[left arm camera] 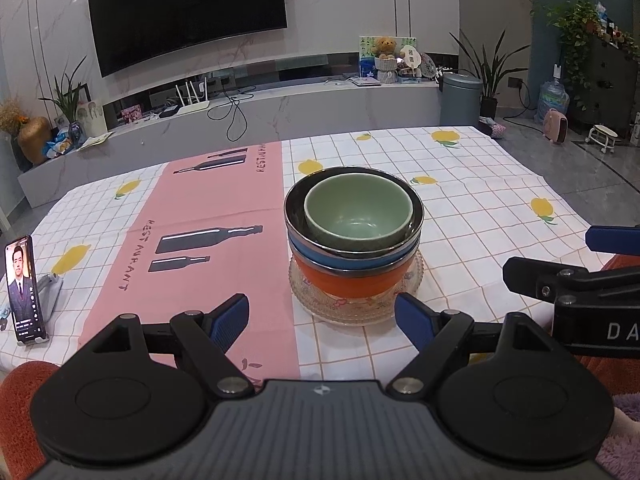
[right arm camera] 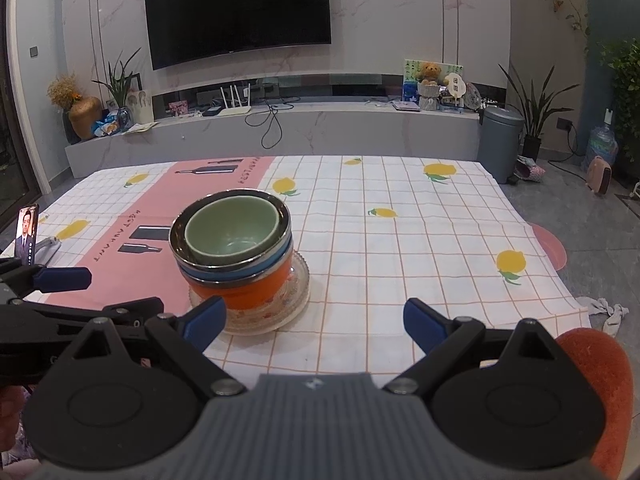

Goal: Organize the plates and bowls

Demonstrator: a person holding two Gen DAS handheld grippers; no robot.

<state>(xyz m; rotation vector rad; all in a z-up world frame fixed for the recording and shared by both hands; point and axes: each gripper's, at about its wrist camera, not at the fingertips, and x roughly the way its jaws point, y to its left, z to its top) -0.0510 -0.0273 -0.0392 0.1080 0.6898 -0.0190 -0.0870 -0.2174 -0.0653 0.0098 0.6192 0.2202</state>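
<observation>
A stack stands on the table: a clear glass plate (left arm camera: 356, 310) at the bottom, an orange bowl (left arm camera: 352, 282), a blue metal-rimmed bowl (left arm camera: 354, 260) and a green bowl (left arm camera: 358, 216) nested on top. The stack also shows in the right wrist view, with the green bowl (right arm camera: 232, 232) over the orange bowl (right arm camera: 248, 286) and glass plate (right arm camera: 276, 312). My left gripper (left arm camera: 322, 316) is open and empty, just in front of the stack. My right gripper (right arm camera: 314, 318) is open and empty, to the right of the stack. The right gripper's fingers (left arm camera: 560, 276) show at the left view's right edge.
A phone (left arm camera: 24, 288) on a stand plays video at the table's left edge. The checked tablecloth (left arm camera: 460, 200) with a pink runner (left arm camera: 216, 220) covers the table. A TV wall, a low shelf, a bin (right arm camera: 500, 144) and plants lie beyond the table.
</observation>
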